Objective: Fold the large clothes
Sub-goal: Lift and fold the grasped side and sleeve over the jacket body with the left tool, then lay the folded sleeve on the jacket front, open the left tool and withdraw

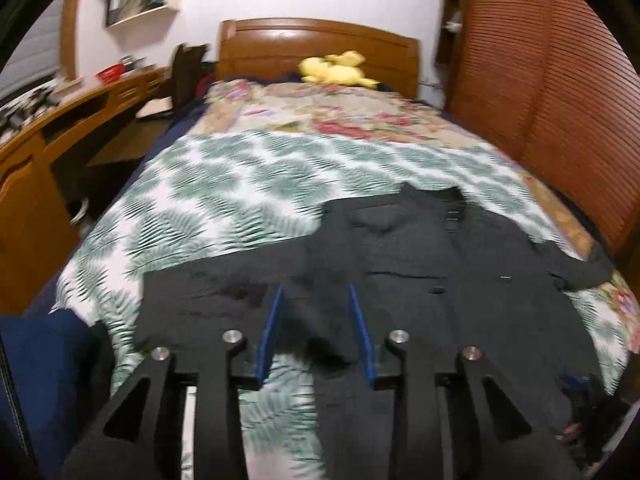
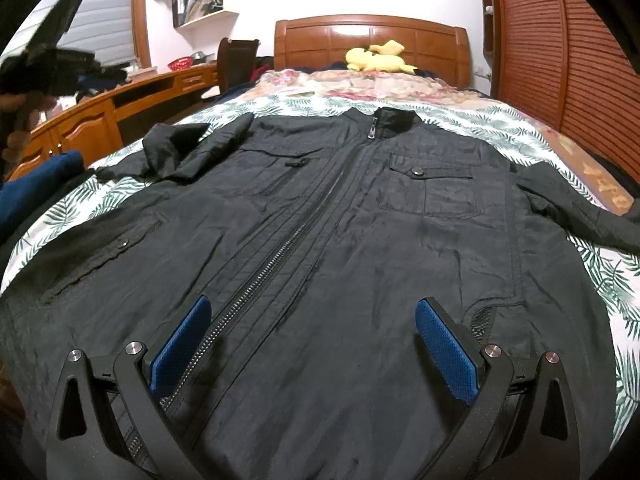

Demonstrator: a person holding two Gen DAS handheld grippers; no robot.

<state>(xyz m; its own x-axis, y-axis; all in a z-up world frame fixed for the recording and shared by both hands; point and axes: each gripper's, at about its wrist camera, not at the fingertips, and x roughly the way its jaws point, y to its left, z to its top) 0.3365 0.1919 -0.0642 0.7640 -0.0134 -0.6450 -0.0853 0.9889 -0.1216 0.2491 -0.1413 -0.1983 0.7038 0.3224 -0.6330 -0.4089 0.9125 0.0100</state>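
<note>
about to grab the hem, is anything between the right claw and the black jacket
Nothing visible. The right claw hangs open right over the black jacket, which lies flat and zipped on the leaf-print bedspread. The yellow plush toy sits far off by the headboard.

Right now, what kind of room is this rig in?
A bedroom, almost certainly. The black jacket lies spread on a bed with a wooden headboard and a yellow plush toy at its far end. A wooden desk runs along one side.
</note>
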